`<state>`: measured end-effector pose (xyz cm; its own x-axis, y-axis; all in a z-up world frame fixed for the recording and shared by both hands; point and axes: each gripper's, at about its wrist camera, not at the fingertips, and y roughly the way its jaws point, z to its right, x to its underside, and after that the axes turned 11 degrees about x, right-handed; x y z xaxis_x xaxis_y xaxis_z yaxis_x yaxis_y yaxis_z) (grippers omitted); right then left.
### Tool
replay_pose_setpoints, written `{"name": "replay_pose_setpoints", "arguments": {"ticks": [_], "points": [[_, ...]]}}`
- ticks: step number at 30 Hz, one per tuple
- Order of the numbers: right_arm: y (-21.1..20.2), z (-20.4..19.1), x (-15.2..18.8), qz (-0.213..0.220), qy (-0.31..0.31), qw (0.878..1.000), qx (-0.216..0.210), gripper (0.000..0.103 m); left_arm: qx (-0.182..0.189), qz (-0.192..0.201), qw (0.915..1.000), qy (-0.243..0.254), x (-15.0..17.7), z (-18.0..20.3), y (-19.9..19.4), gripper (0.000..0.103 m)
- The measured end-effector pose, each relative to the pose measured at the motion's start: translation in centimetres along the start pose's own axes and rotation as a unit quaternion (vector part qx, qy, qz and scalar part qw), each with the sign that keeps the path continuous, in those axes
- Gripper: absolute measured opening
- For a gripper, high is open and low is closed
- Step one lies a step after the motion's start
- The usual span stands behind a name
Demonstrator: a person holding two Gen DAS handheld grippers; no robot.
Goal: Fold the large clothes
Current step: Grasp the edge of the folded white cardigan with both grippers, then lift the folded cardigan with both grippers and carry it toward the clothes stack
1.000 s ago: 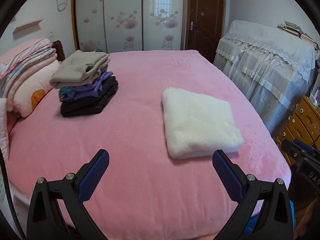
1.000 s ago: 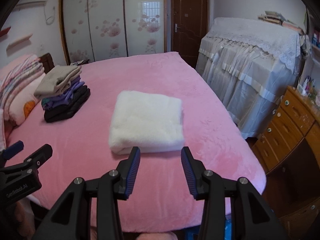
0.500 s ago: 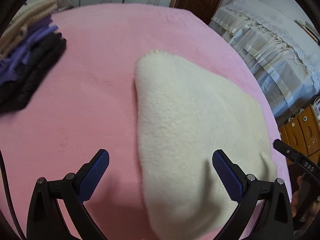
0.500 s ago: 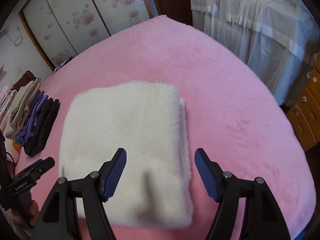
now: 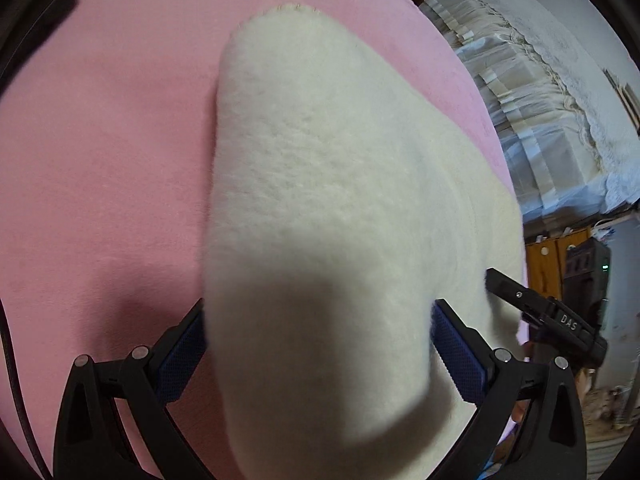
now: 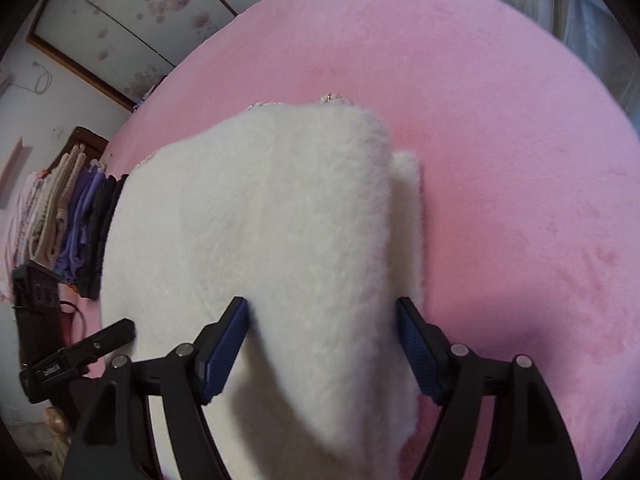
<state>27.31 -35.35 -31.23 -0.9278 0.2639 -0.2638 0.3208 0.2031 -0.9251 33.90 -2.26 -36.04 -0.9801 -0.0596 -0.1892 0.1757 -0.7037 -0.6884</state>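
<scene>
Folded white fleece garment is now sitting between both spread grippers, left gripper and just-widened right gripper, lowered onto it.

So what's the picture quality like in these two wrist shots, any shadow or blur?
Left wrist view: a dark shadow covers the near end of the white fleece garment, which looks soft; the fisheye bends the pink bed. Right wrist view: brighter, edges blurred and curved.

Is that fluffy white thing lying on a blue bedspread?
No. The folded white fleece garment lies on a pink bedspread; only the gripper's pads are blue.
</scene>
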Motion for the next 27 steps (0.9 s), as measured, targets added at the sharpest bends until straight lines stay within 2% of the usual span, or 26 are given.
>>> {"name": "replay_pose_setpoints", "arguments": {"ticks": [2,6,10,11,13,14,15,17,19,22,25,27], "points": [[0.9,0.8,-0.7,-0.027,0.003,0.999,-0.026,0.086,0.021,-0.017,0.9996,-0.007,-0.4,-0.4,1.0,0.103],[2.6,1.4,-1.6,-0.066,0.006,0.996,-0.06,0.099,0.023,-0.04,0.9989,-0.002,-1.0,-0.7,2.1,0.103],[3.6,0.5,-2.2,-0.096,-0.031,0.994,-0.052,0.102,0.008,-0.057,0.9983,0.0,-1.5,-0.3,2.9,0.103],[3.5,0.3,-2.2,-0.097,-0.035,0.994,-0.047,0.1,0.007,-0.059,0.9983,-0.002,-1.5,-0.3,3.0,0.103],[2.9,0.0,-2.1,-0.096,-0.041,0.993,-0.057,0.082,0.0,-0.056,0.9985,-0.004,-1.4,-0.2,2.9,0.097],[2.5,-0.2,-2.0,-0.101,-0.038,0.99,-0.085,0.053,-0.006,-0.053,0.9986,-0.001,-1.3,0.1,2.6,0.095],[2.2,-0.1,-2.0,-0.103,-0.034,0.99,-0.087,0.043,-0.012,-0.051,0.9986,0.0,-1.2,0.5,2.4,0.088],[1.1,-1.1,-1.7,-0.094,-0.053,0.992,-0.062,0.035,-0.02,-0.047,0.9987,0.005,-1.0,1.2,1.6,0.077],[-0.4,-2.3,-1.4,-0.084,-0.066,0.994,-0.034,0.032,-0.023,-0.043,0.9988,0.007,-0.9,2.1,0.5,0.068],[-3.1,-3.8,-0.9,-0.07,-0.062,0.995,-0.034,0.028,-0.037,-0.044,0.998,0.028,-0.6,4.1,-1.3,0.064],[-6.4,-6.7,-0.1,-0.051,-0.08,0.995,-0.007,0.028,-0.031,-0.046,0.9974,0.047,-0.3,6.1,-4.3,0.063],[-8.8,-8.4,0.5,-0.045,-0.079,0.996,-0.006,0.027,-0.027,-0.042,0.9974,0.052,-0.3,6.7,-7.1,0.062]]}}
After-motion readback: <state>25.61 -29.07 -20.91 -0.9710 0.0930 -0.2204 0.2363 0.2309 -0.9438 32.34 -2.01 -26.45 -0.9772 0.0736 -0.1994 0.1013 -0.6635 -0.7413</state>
